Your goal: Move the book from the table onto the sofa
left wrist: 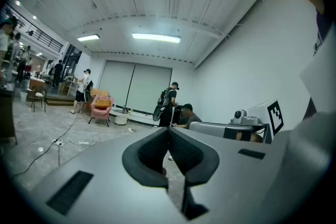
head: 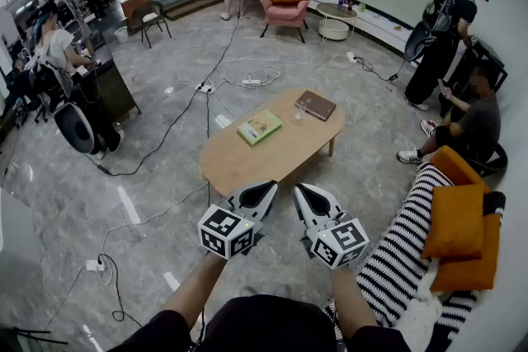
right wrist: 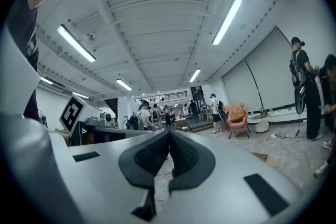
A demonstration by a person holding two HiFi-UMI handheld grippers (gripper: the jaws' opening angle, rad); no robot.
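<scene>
- The left gripper (head: 262,192) is held out in front of the person. In the left gripper view its two dark pads (left wrist: 157,152) stand together along one line, and nothing is between them (left wrist: 169,132).
- The right gripper (head: 307,195) is held just beside the left one, at almost the same height. Its jaws are also fully closed and hold nothing (right wrist: 169,135).
- The wooden table (head: 239,165) begins just ahead of both gripper tips, and neither gripper touches it.
- A green book (head: 259,127) lies flat on the table, ahead of the left gripper and near the middle of the top.
- A brown book (head: 316,105) lies flat on the far end of the table, ahead of the right gripper and farther from it than the green one. The two books are apart from each other.
- The sofa (head: 396,251), with a black and white striped cover, stands to the right of the right gripper, near the person's right arm. No book is on it.
- Orange cushions (head: 456,220) lie on the sofa, farther to the right.
- Cables (head: 177,121) run over the grey floor, ahead and to the left of the left gripper.
</scene>
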